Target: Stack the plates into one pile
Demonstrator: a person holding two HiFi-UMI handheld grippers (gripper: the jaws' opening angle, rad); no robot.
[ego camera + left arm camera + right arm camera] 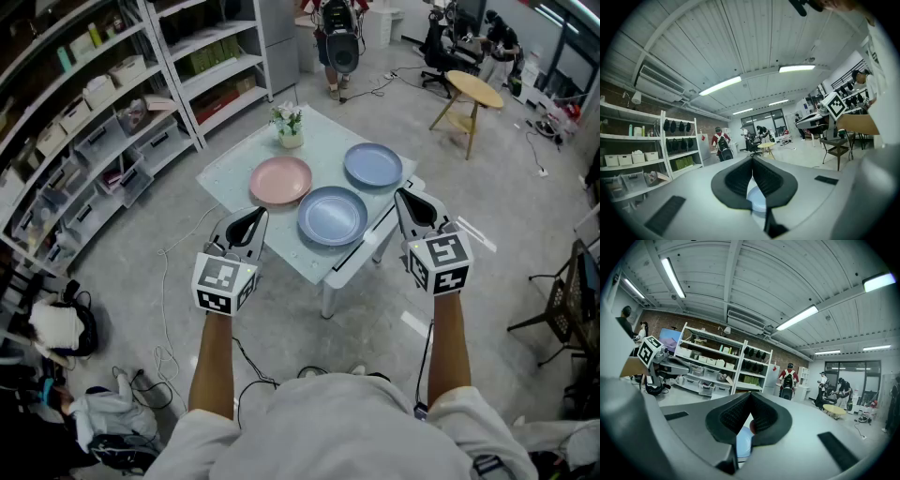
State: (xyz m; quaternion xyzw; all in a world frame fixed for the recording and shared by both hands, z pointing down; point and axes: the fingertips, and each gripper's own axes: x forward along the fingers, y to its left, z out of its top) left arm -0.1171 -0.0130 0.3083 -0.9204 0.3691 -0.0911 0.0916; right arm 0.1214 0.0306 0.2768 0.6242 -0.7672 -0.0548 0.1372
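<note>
Three plates lie flat and apart on the pale surface [323, 141] at the centre of the head view, none stacked yet: a pink plate [280, 180] on the left, a near blue plate [332, 216] at the lower middle, and a far blue plate [373, 165] at the upper right, with a small potted plant [288, 125] behind them. Both grippers hang off the surface's near edge, below the plates in the frame. The left gripper [253, 220] has its fingers [771, 180] pressed together with nothing between them, and the right gripper [405, 199] likewise has its fingers [733, 416] closed and empty. The pink plate lies just above the left gripper, while the near blue plate sits between the two grippers, up and right of the left one and just left of the right one. The far blue plate is above and slightly left of the right gripper, nearer to it than to the left. The plates are round and flat, so no axis matters; I judge that a pick means opening the fingers and meeting a rim edge-on from the near side.
</note>
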